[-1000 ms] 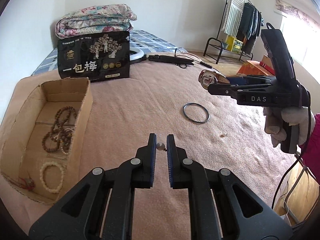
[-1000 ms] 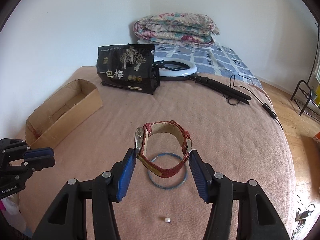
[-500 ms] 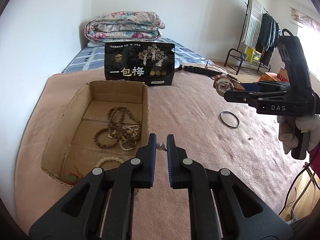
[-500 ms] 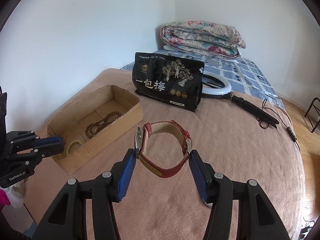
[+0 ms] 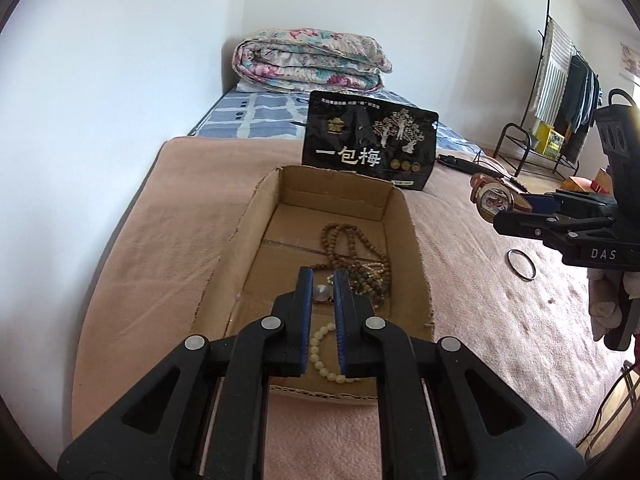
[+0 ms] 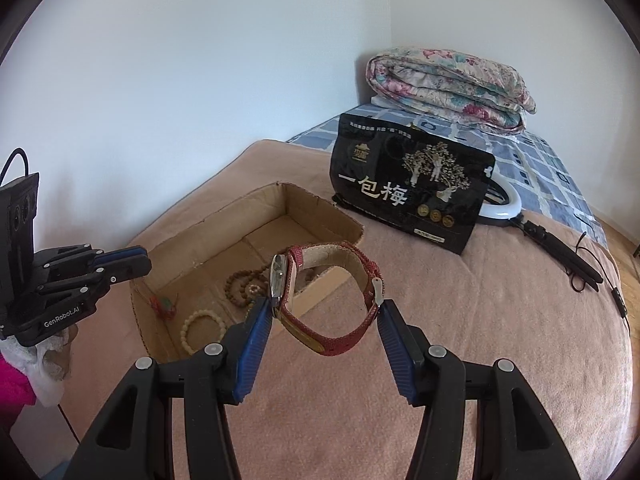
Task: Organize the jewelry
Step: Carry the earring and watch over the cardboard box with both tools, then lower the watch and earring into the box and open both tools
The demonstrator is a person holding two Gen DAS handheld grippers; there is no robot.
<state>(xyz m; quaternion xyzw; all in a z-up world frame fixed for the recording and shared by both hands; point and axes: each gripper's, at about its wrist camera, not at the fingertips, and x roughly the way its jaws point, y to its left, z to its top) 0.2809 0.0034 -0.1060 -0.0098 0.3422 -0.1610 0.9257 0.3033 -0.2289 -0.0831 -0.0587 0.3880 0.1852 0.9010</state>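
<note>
My left gripper (image 5: 322,280) is shut on a small pearl earring (image 5: 321,292) and hangs over the open cardboard box (image 5: 416,248). Brown bead necklaces (image 5: 352,248) and a cream bead bracelet (image 5: 320,348) lie in the box. My right gripper (image 6: 324,312) is shut on a red-strapped watch (image 6: 332,300) and holds it in the air just right of the box (image 6: 320,204). In the left wrist view the right gripper (image 5: 516,208) and the watch (image 5: 494,200) show at the right. A metal bangle (image 5: 521,264) lies on the pink blanket.
A black snack bag (image 5: 370,140) stands behind the box. A folded floral quilt (image 5: 308,60) lies at the bed's head. A ring light with stand and cable (image 6: 552,240) lies on the bed to the right. A clothes rack (image 5: 560,92) stands past the bed.
Both grippers have swung left toward the box. The left gripper with the earring has moved from over the blanket to over the box. The right gripper carried the watch up beside the box.
</note>
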